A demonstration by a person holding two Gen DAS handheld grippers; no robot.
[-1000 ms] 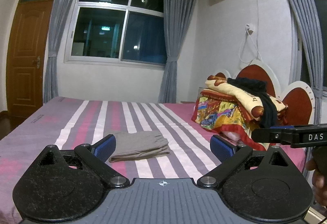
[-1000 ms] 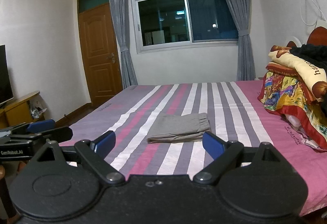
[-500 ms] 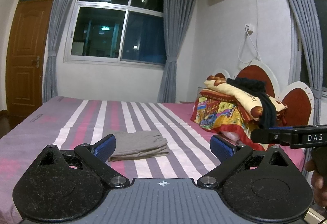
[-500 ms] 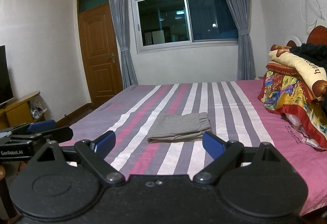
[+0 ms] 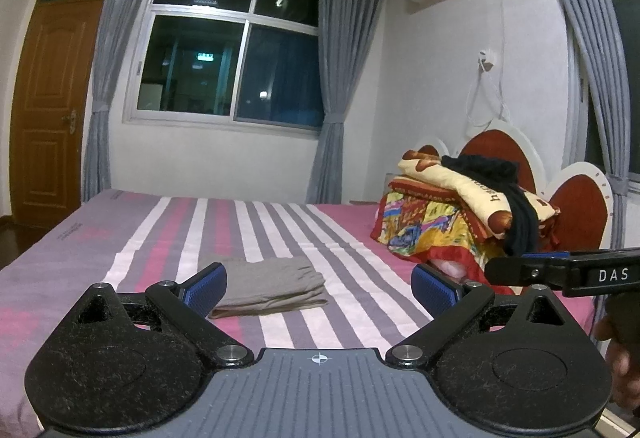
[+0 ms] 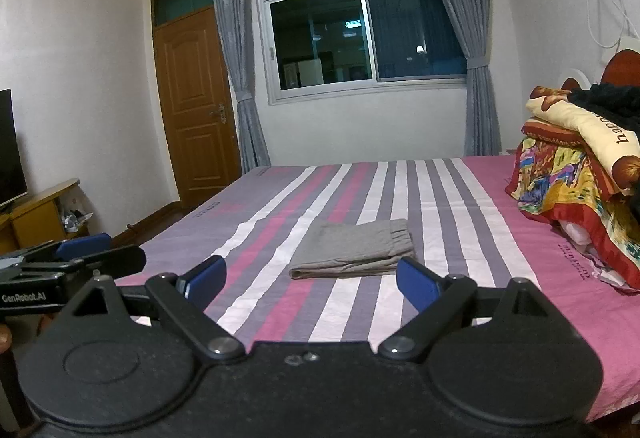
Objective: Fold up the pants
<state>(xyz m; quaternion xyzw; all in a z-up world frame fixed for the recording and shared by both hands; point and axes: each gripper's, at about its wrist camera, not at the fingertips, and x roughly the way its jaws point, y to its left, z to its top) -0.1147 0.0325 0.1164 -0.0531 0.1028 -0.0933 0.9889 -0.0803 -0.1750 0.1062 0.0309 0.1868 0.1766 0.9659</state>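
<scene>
Grey pants [image 5: 272, 284] lie folded into a flat rectangle on the striped bed [image 5: 168, 238], and also show in the right wrist view [image 6: 356, 254]. My left gripper [image 5: 320, 288] is open and empty, held back from the pants near the bed's front edge. My right gripper [image 6: 310, 280] is open and empty, also held back from the pants. The right gripper shows at the right of the left wrist view [image 5: 560, 272]; the left gripper shows at the left of the right wrist view [image 6: 68, 258].
A pile of colourful blankets with a black garment on top [image 5: 460, 214] sits at the head of the bed by the red headboard [image 5: 576, 214]. A wooden door [image 6: 192, 106], a window [image 6: 360, 22] and a low cabinet [image 6: 36, 210] stand beyond.
Both views have shifted very slightly; the pants sit a touch lower in the left wrist view. Both grippers stay open and empty.
</scene>
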